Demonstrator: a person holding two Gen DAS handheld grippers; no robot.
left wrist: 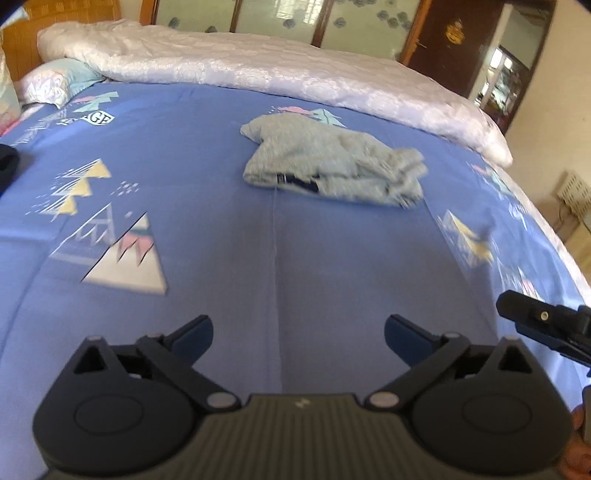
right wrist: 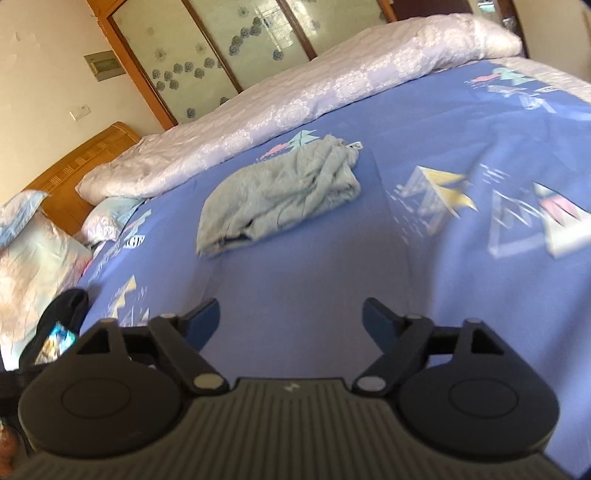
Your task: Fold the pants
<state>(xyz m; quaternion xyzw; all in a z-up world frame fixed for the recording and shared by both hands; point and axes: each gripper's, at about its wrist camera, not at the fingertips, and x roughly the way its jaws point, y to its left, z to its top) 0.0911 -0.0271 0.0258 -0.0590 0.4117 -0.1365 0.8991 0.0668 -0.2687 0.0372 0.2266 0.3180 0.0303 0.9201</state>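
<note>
A crumpled pair of light grey-blue pants (left wrist: pixel 328 162) lies in a loose heap on the blue patterned bedsheet (left wrist: pixel 207 236), with a dark waistband strip showing at its near edge. The right wrist view shows the same pants (right wrist: pixel 280 195) ahead and slightly left. My left gripper (left wrist: pixel 298 334) hovers over bare sheet well short of the heap, jaws wide apart, nothing between them. My right gripper (right wrist: pixel 291 320) is likewise open and empty, also short of the pants. Part of the right gripper (left wrist: pixel 546 325) shows at the right edge of the left wrist view.
A rolled pale pink quilt (left wrist: pixel 266 70) runs along the far side of the bed. Pillows (right wrist: pixel 33 258) lie at the wooden headboard (right wrist: pixel 74 166). A dark garment (right wrist: pixel 62 314) sits near the pillows. Wardrobe doors (left wrist: pixel 280 18) stand behind the bed, which ends at right (left wrist: pixel 546 221).
</note>
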